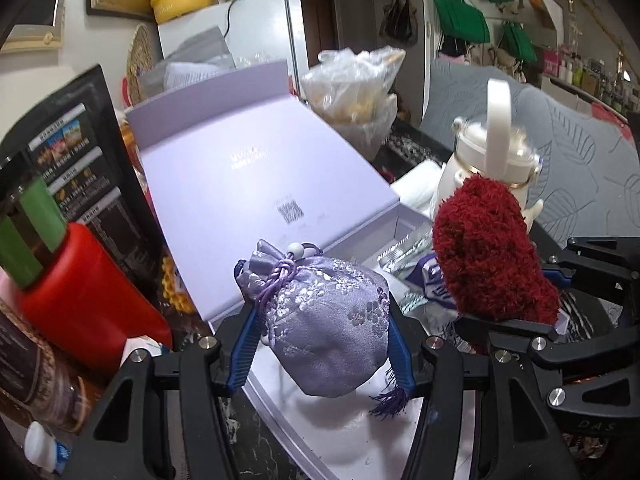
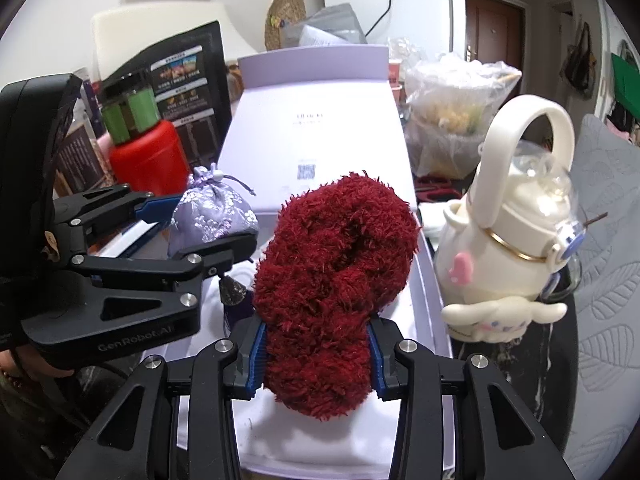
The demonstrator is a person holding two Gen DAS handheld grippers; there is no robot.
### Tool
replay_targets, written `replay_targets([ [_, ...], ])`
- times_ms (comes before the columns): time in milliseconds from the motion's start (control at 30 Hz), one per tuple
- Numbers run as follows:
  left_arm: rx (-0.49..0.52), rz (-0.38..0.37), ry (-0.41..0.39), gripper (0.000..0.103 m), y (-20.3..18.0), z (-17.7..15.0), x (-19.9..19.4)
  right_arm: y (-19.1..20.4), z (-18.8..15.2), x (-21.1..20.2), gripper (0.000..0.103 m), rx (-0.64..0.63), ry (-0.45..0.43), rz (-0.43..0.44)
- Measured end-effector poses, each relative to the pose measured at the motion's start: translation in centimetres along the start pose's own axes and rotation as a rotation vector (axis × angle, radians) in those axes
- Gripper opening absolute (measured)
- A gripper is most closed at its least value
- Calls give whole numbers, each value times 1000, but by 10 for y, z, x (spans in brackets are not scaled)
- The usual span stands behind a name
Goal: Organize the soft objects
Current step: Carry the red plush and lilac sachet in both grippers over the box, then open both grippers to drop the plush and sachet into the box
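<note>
Left wrist view: left gripper (image 1: 320, 328) clamping lilac brocade drawstring pouch (image 1: 324, 320), right gripper (image 2: 316, 356) pinching fuzzy dark-red sock bundle (image 2: 336, 280), both over open lavender gift box (image 1: 280, 400), likely for stowing.

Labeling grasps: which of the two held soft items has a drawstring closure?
The lavender brocade pouch, clamped in the left gripper; a knotted cord with a white bead ties its neck. The fuzzy dark red sock in the right gripper has no tie.

"GenRobot.AI" stands on the left gripper (image 2: 208, 236) body; "DAS" shows on the right gripper (image 1: 516, 312) frame. Box-lid (image 2: 316, 120) print is unreadable.
</note>
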State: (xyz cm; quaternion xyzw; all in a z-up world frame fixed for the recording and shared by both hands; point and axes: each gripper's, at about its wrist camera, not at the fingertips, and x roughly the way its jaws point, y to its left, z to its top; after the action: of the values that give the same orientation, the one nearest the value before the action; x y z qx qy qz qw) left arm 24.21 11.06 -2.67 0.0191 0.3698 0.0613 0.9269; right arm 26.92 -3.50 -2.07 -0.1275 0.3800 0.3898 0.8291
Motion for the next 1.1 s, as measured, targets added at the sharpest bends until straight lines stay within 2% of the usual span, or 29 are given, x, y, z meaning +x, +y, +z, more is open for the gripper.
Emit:
replay_targets([
  [300, -54, 22, 97, 56, 8, -3, 24, 0, -3, 18, 46, 6, 58, -2],
  [500, -83, -21, 166, 63, 10, -6, 36, -5, -6, 20, 61, 18, 74, -9],
  [567, -86, 3, 168, 72, 11, -6, 37, -5, -7, 20, 67, 18, 75, -15],
  [633, -88, 30, 164, 81, 12, -6, 35, -6, -8, 19, 67, 22, 80, -22],
  [833, -69, 87, 120, 81, 8, -4, 18, -8, -12, 10, 68, 29, 77, -59],
  [1100, -52, 86, 79, 81, 1, -2, -8, -7, -11, -17, 68, 41, 30, -78],
])
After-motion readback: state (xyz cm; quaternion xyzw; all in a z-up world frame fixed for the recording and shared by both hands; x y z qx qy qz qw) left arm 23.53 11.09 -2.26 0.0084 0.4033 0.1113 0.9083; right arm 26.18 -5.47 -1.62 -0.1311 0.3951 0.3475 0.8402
